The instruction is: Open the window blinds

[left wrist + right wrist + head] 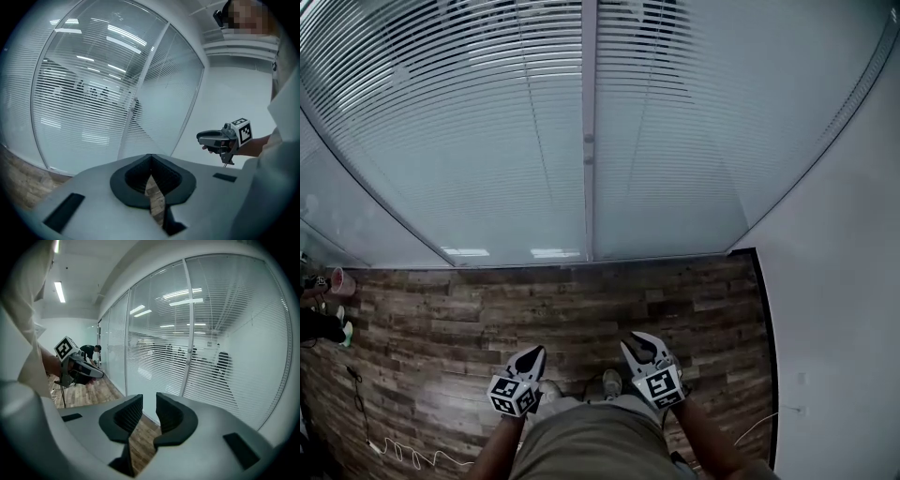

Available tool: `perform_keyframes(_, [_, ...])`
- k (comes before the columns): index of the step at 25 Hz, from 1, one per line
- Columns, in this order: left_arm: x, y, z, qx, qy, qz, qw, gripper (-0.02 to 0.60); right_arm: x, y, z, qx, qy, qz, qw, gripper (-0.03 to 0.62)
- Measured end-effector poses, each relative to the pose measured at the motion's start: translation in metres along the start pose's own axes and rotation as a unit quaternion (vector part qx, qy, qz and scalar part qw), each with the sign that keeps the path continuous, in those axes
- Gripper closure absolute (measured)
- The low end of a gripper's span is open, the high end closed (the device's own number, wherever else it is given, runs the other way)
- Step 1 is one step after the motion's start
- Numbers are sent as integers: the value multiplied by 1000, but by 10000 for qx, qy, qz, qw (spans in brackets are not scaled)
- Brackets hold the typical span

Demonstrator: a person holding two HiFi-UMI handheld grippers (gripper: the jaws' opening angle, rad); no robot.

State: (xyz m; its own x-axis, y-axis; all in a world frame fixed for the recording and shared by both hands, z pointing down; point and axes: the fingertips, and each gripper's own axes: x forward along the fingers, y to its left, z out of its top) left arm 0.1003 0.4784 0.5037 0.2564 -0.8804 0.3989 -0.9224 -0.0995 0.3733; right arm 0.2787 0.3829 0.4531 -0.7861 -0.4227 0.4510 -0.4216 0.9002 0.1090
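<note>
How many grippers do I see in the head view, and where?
2. The left gripper is at the bottom, left of centre; the right gripper is just right of centre. None seems hidden.

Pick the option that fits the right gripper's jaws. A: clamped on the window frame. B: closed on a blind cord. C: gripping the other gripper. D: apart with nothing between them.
D: in the right gripper view the right gripper has its jaws standing apart, and through the gap only the wooden floor shows, with the blinds well beyond.
</note>
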Motion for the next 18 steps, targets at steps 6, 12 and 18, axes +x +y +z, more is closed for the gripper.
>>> perform_keyframes(6, [31,-14,-7,-1,-17,93,10000,569,6,-29,-15,203,-145,105,9996,511])
perform_keyframes(12, [36,-43,-23,-90,53,236,9997,569,-5,-42,-25,195,-235,244,9992,511])
perform_keyframes(18, [50,-80,-41,-253,76,262,9993,569,-21,-56,-33,87,-272,423,9987,511])
